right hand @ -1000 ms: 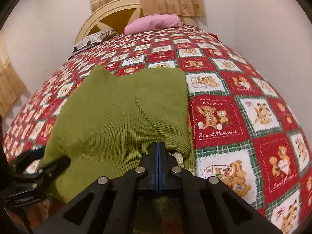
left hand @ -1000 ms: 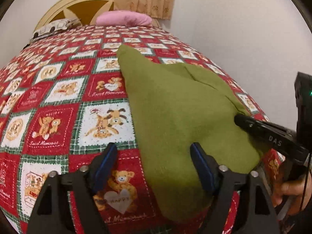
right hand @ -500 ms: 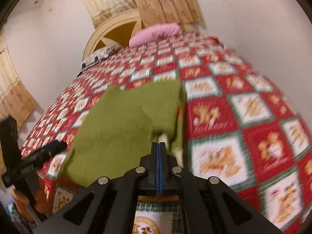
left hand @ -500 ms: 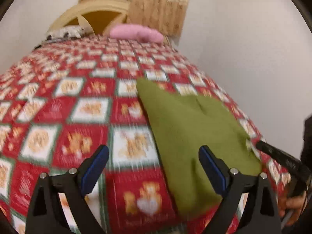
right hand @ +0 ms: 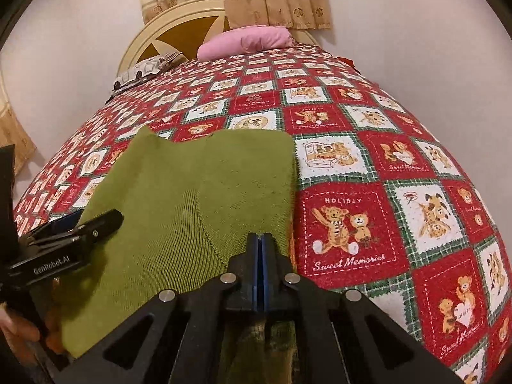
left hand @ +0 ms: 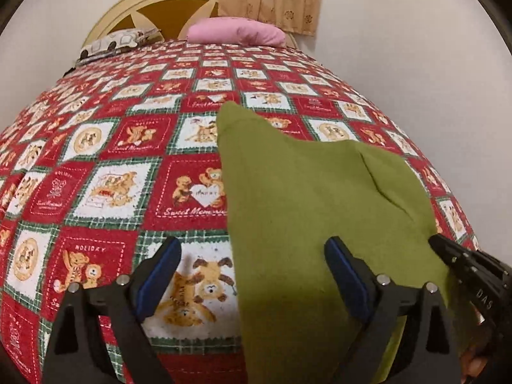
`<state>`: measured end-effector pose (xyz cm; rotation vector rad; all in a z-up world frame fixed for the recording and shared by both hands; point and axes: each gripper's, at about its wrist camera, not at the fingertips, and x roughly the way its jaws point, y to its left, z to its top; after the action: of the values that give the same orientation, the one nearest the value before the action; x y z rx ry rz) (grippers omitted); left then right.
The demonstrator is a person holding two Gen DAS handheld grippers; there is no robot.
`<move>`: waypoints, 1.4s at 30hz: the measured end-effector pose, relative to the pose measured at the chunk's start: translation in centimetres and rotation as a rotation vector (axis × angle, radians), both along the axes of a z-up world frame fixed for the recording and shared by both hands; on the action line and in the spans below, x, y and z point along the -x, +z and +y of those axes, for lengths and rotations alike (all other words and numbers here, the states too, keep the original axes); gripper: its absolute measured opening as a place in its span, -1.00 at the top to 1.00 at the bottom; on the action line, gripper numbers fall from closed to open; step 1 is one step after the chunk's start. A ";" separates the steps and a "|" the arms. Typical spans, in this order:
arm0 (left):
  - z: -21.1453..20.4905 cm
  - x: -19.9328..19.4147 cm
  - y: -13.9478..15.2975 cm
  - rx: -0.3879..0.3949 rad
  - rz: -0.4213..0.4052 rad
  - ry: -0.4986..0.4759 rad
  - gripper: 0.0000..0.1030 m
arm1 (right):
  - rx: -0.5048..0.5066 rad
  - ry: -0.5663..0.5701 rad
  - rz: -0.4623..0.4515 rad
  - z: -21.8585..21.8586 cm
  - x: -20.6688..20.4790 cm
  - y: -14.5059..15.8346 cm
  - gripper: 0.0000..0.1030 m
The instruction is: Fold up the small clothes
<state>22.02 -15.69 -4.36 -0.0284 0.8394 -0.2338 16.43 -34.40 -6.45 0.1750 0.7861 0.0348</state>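
A green knit garment (left hand: 304, 192) lies flat on the bed with one sleeve folded in across it (right hand: 179, 198). My left gripper (left hand: 252, 246) is open wide just above the near end. Its right finger is over the cloth and its left finger over the bedspread, so the garment's left edge runs between them. In the right wrist view this left gripper (right hand: 92, 219) sits at the garment's left side. My right gripper (right hand: 259, 236) is shut, its tips resting on the near right part of the garment. No cloth shows between its pads. Its black tip (left hand: 438, 243) shows at the garment's right edge.
A red, white and green teddy-bear bedspread (left hand: 112, 176) covers the bed. A pink pillow (left hand: 235, 33) and a patterned pillow (left hand: 118, 40) lie at the far end by a cream headboard (left hand: 160, 9). A white wall runs close along the right. A hand (right hand: 19, 329) holds the left gripper's handle.
The left gripper has shifted left, so the garment's left edge now lies between its jaws, which stand slightly wider. The right gripper rose and came back down, still shut.
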 end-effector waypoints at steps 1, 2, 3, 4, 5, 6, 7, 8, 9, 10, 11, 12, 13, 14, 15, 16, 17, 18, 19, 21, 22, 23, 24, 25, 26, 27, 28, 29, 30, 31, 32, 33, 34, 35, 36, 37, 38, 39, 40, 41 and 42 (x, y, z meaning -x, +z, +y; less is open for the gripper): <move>-0.2 -0.1 0.0 -0.005 0.004 0.001 -0.86 | 0.005 0.000 -0.004 0.1 0.1 0.0 0.99; -0.3 -0.1 0.0 -0.018 0.000 -0.006 -0.87 | 0.011 0.000 -0.008 0.2 0.2 -0.1 0.98; -0.5 0.0 0.1 -0.028 -0.006 -0.012 -0.87 | 0.015 0.000 -0.010 0.2 0.2 0.0 0.97; -0.6 0.2 0.0 -0.040 -0.012 -0.017 -0.87 | 0.019 0.000 -0.014 0.4 0.4 -0.1 0.96; -0.6 0.2 0.0 -0.042 -0.012 -0.017 -0.88 | 0.022 0.000 -0.018 0.5 0.4 -0.1 0.95; -0.6 0.1 0.0 -0.041 -0.010 -0.015 -0.88 | 0.024 0.000 -0.021 0.5 0.4 -0.1 0.95; -0.5 0.2 0.0 -0.041 -0.007 -0.014 -0.88 | 0.023 0.000 -0.024 0.5 0.4 -0.2 0.95; -0.6 0.1 0.0 -0.044 -0.007 -0.015 -0.88 | 0.019 0.000 -0.026 0.4 0.4 -0.2 0.95; -0.7 0.0 0.0 -0.049 -0.009 -0.015 -0.88 | 0.013 0.000 -0.029 0.3 0.5 -0.2 0.95; -0.8 0.1 -0.1 -0.056 -0.013 -0.015 -0.89 | 0.009 0.000 -0.031 0.2 0.6 -0.2 0.95; -0.9 0.1 -0.1 -0.062 -0.015 -0.015 -0.90 | 0.004 0.000 -0.035 0.2 0.6 -0.2 0.95; -0.9 0.1 -0.1 -0.065 -0.016 -0.015 -0.91 | 0.002 -0.001 -0.038 0.1 0.7 -0.3 0.95; -0.9 0.0 -0.2 -0.065 -0.012 -0.013 -0.92 | 0.003 -0.002 -0.041 0.2 0.8 -0.3 0.95; -0.9 0.0 -0.3 -0.066 -0.011 -0.012 -0.93 | 0.007 -0.003 -0.044 0.2 0.8 -0.3 0.94; -0.9 0.0 -0.4 -0.068 -0.011 -0.012 -0.93 | 0.011 -0.003 -0.046 0.3 0.9 -0.3 0.94; -0.9 0.0 -0.4 -0.069 -0.010 -0.011 -0.94 | 0.017 -0.004 -0.048 0.3 0.9 -0.3 0.94; -0.9 0.0 -0.4 -0.073 -0.009 -0.009 -0.95 | 0.021 -0.004 -0.049 0.4 0.9 -0.3 0.94; -0.9 0.0 -0.4 -0.076 -0.009 -0.008 -0.95 | 0.024 -0.004 -0.051 0.4 0.9 -0.3 0.94; -1.0 0.1 -0.3 -0.082 -0.010 -0.011 -0.95 | 0.023 -0.004 -0.050 0.4 0.9 -0.3 0.94; -0.8 0.7 0.1 -0.086 -0.019 -0.029 -0.95 | 0.016 -0.004 -0.048 0.4 0.9 -0.3 0.93; -0.5 1.1 0.3 -0.072 -0.024 -0.044 -0.94 | -0.002 -0.002 -0.050 0.2 1.0 -0.2 0.91; 0.0 1.5 0.6 -0.044 -0.021 -0.060 -0.94 | -0.039 0.001 -0.054 -0.2 1.2 0.0 0.84; 0.5 1.8 0.8 -0.019 -0.014 -0.075 -0.94 | -0.108 0.001 -0.063 -1.0 1.6 0.2 0.79; 1.2 2.0 1.0 0.018 -0.006 -0.089 -0.94 | -0.174 -0.006 -0.076 -1.8 2.2 0.3 0.59; 2.0 2.3 1.4 0.064 -0.003 -0.101 -0.94 | -0.254 -0.020 -0.096 -2.8 2.9 0.4 0.11; 3.0 2.4 1.9 0.111 -0.002 -0.104 -0.94 | -0.320 -0.040 -0.119 -3.8 3.7 0.5 -0.13; 3.4 2.3 2.1 0.135 0.000 -0.099 -0.94 | -0.383 -0.067 -0.153 -4.9 4.6 0.5 -0.33; 3.8 1.8 2.4 0.164 0.007 -0.087 -0.94 | -0.426 -0.083 -0.170 -5.6 5.1 0.5 -0.33; 4.0 1.2 2.6 0.190 0.022 -0.080 -0.94 | -0.466 -0.092 -0.168 -6.3 5.1 0.5 -0.33; 4.1 0.4 2.6 0.218 0.044 -0.080 -0.94 | -0.507 -0.095 -0.151 -6.8 4.6 0.4 -0.33; 4.0 -0.5 2.4 0.254 0.072 -0.086 -0.94 | -0.535 -0.090 -0.130 -7.1 3.9 0.4 -0.33; 3.8 -1.3 2.0 0.289 0.102 -0.090 -0.94 | -0.546 -0.075 -0.110 -7.1 3.1 0.5 -0.33; 3.6 -2.1 1.4 0.330 0.138 -0.090 -0.94 | -0.537 -0.039 -0.080 -6.8 1.9 0.6 -0.33; 3.3 -2.7 0.5 0.360 0.171 -0.087 -0.94 | -0.513 0.003 -0.043 -6.3 0.7 0.6 -0.33; 2.9 -3.1 -0.3 0.373 0.201 -0.081 -0.94 | -0.482 0.031 -0.017 -5.8 -0.4 0.5 -0.33; 2.6 -3.4 -1.1 0.377 0.228 -0.078 -0.91 | -0.444 0.045 0.000 -5.3 -1.5 0.1 -0.33; 2.2 -3.5 -2.0 0.374 0.250 -0.080 -0.90 | -0.419 0.060 0.024 -4.8 -2.6 -0.6 -0.33; 1.8 -3.1 -2.0 0.350 0.203 -0.089 -0.90 | -0.417 0.089 0.055 -4.4 -3.7 -1.4 -0.33; 1.4 -2.7 -1.9 0.320 0.173 -0.108 -0.90 | -0.425 0.120 0.078 -4.1 -4.4 -2.2 -0.33; 0.7 -2.5 -2.1 0.273 0.156 -0.131 -0.90 | -0.417 0.142 0.076 -3.8 -4.9 -2.6 -0.33; 0.4 -2.4 -2.1 0.253 0.143 -0.142 -0.90 | -0.407 0.160 0.064 -3.5 -5.2 -2.5 -0.35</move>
<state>24.41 -15.26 -6.50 -0.2255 0.9512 -0.4749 21.67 -37.91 -8.94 0.5004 0.8491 0.3430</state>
